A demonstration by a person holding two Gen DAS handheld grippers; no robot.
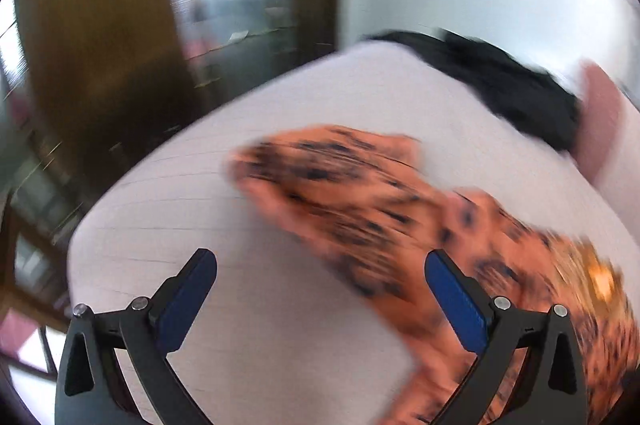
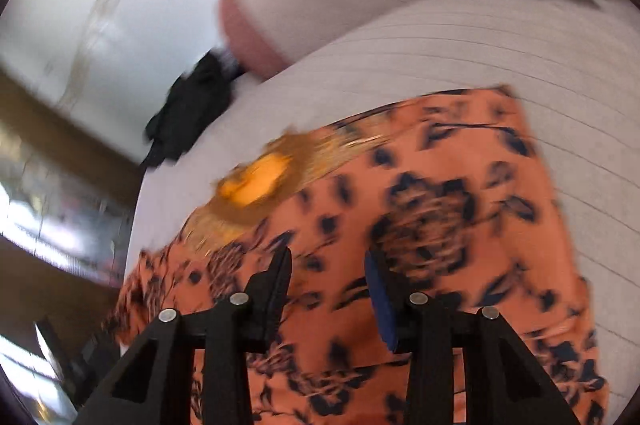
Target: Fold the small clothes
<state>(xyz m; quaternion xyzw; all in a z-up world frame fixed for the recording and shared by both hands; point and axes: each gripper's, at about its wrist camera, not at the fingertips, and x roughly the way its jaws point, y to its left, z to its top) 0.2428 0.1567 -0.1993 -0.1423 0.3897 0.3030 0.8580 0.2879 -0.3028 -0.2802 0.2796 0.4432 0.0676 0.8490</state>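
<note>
pale striped bed (image 1: 248, 337) | orange floral garment (image 2: 440, 209) lies spread flat, likely for folding | left gripper (image 1: 320, 289) wide open beside its sleeve | right gripper (image 2: 328, 277) parted above cloth, holding nothing

Bare bedsheet (image 1: 160, 217) at lower left of left view; orange dress (image 1: 360, 209) across right, black garment (image 1: 520, 93) upper right.
</note>
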